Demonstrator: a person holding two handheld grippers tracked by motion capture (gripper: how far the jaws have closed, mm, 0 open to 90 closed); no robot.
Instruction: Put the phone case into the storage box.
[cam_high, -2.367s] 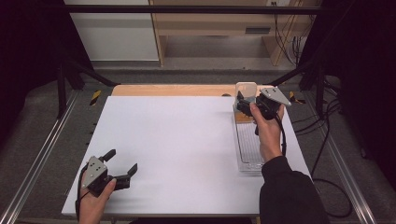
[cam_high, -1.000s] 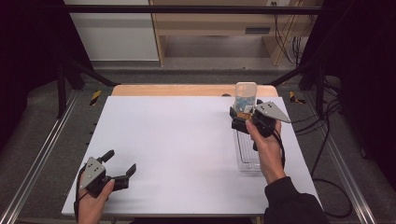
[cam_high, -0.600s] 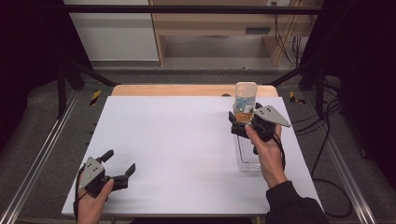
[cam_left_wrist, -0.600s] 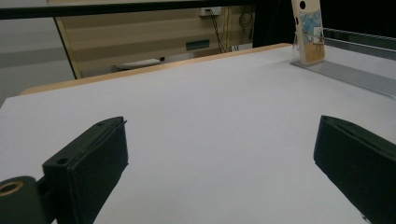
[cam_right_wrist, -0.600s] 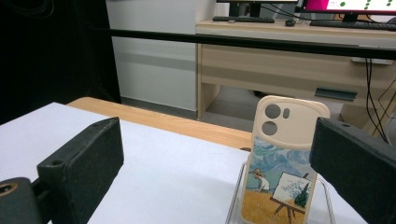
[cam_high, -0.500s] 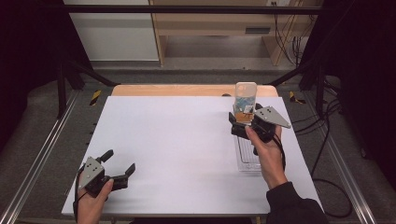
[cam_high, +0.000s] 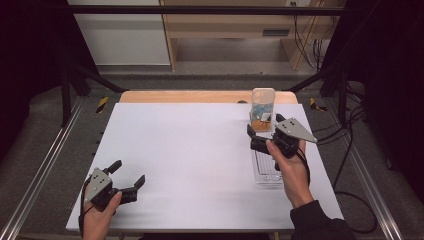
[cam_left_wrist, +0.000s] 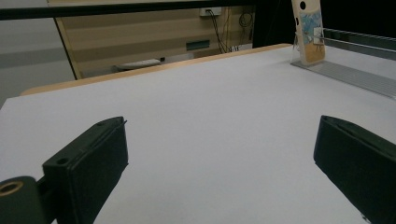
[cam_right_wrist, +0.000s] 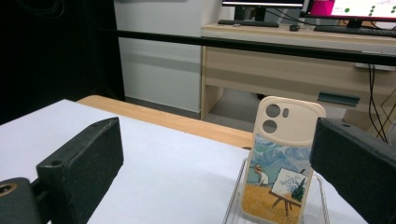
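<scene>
High view: the phone case (cam_high: 263, 109) stands upright at the far end of a clear rack (cam_high: 266, 167) on the white surface (cam_high: 190, 155). Just behind it, the right tongs (cam_high: 260, 135) gape wide, empty; the left tongs (cam_high: 126, 175), near-left, likewise.

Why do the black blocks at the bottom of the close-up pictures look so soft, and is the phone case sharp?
In the right gripper view the jaws sit close to the lens and blur, while the phone case is fairly crisp. In the left gripper view the case is far, small and soft. The high view is evenly lit on the white table, dark around it.
</scene>
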